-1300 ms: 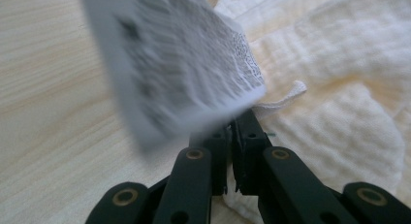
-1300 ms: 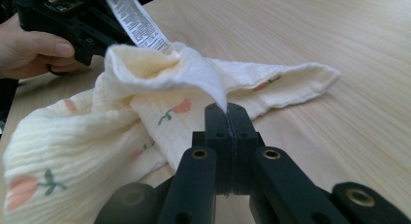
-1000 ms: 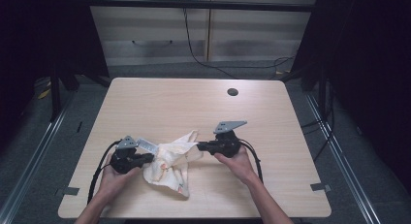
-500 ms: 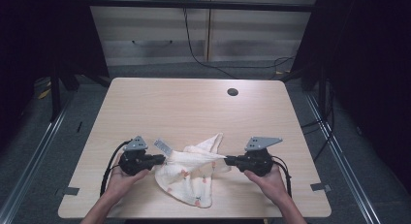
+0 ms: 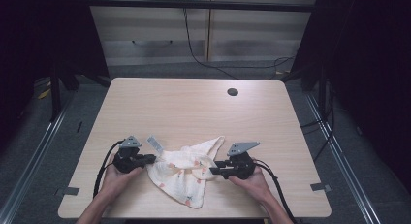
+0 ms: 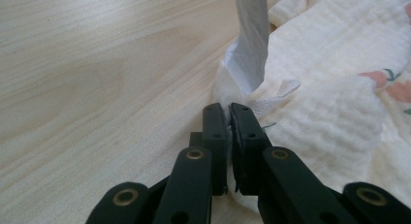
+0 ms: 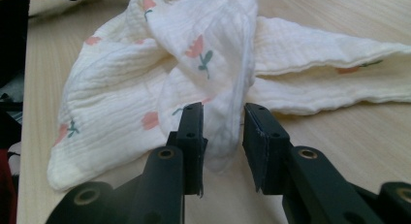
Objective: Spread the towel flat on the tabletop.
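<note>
Both jaws flank cloth (image 5: pixel 186 173); left pinches it.

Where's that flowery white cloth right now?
In the high view, the cloth lies crumpled at the table's near edge, between the left gripper and right gripper.

You've got a light wood table (image 5: pixel 194 107) with rounded corners, and a round dark cable hole (image 5: pixel 232 92) sits near its far edge, right of centre. Behind the table a pale cabinet front (image 5: pixel 203 35) runs across, with a black cable (image 5: pixel 194 44) hanging down it and trailing along the grey floor (image 5: pixel 194 70). Metal rails (image 5: pixel 39 141) flank the table on both sides (the right one is darker, harder to read). Two grey tape patches (image 5: pixel 70 190) mark the floor by your near corners. Dark curtains close off left and right.
</note>
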`<state>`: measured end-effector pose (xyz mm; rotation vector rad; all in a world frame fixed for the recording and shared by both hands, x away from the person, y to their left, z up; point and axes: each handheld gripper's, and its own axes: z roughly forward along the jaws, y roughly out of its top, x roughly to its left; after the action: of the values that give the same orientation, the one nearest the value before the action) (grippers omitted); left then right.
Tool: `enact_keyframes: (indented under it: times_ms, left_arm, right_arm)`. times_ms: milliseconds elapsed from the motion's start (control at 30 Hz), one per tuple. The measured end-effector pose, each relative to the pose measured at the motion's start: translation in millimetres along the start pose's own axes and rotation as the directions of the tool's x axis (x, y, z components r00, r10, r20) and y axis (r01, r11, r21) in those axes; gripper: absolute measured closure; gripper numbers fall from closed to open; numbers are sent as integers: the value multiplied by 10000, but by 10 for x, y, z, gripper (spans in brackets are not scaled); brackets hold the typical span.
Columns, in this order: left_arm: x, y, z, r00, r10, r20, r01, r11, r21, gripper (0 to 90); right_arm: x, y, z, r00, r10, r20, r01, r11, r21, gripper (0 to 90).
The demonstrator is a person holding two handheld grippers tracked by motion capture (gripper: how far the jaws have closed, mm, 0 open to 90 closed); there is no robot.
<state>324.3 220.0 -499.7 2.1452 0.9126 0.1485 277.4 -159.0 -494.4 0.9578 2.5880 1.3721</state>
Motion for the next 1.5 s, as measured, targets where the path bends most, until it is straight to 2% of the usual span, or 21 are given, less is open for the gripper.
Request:
enact_keyframes:
  times_ms: [233,300,367,467,567,667,767,900,967,1033,1100,1233,1433,1500]
  left_arm:
    - [0,-23,6,10000,-9,90,10,10000,-23,857]
    - [4,-30,1,9998,-82,160,83,9999,-64,857]
    - [14,-31,-20,9997,-127,196,130,9998,-162,857]
    - [34,-22,-80,9995,-218,217,228,9987,-461,858]
    - [32,24,-175,9991,-305,310,334,9946,-983,860]
    - [12,111,-321,9981,-348,505,433,9833,-1768,862]
    - [-22,194,-435,9975,-300,641,440,9723,-2296,862]
    - [-91,314,-556,9975,-3,703,195,9619,-2728,862]
    - [-118,367,-607,9979,141,627,55,9530,-3029,861]
    - [-147,442,-654,9977,309,602,-104,9492,-3146,861]
    - [-191,527,-706,9971,486,586,-262,9419,-3348,861]
    - [-230,654,-796,9960,692,568,-432,9273,-3718,861]
    - [-271,809,-960,9938,1016,459,-743,9107,-4063,861]
    - [-304,867,-1010,9927,1139,405,-863,9022,-4226,861]
  right_arm:
    - [16,-100,-31,9988,247,-419,-249,9997,-52,743]
    - [20,-116,-52,9986,289,-441,-297,9994,-176,782]
    - [29,-122,-80,9982,320,-515,-335,9990,-300,858]
    - [46,-96,-146,9992,325,-228,-338,9979,-556,876]
    - [14,-26,-276,9989,462,14,-457,9913,-1235,884]
    - [-38,67,-414,9982,539,246,-490,9842,-1704,889]
    - [-63,164,-549,9978,503,428,-397,9749,-2192,891]
    - [-53,331,-697,9968,361,714,-169,9671,-2539,891]
    - [-37,432,-795,9960,220,871,31,9607,-2775,891]
    - [-30,508,-883,9947,108,1021,195,9563,-2917,891]
    - [-34,593,-998,9931,24,1169,339,9511,-3072,891]
    - [-22,702,-1127,9900,-98,1404,536,9488,-3112,891]
    - [9,790,-1291,9867,-292,1597,807,9417,-3265,891]
    - [22,830,-1349,9851,-361,1683,912,9387,-3325,891]
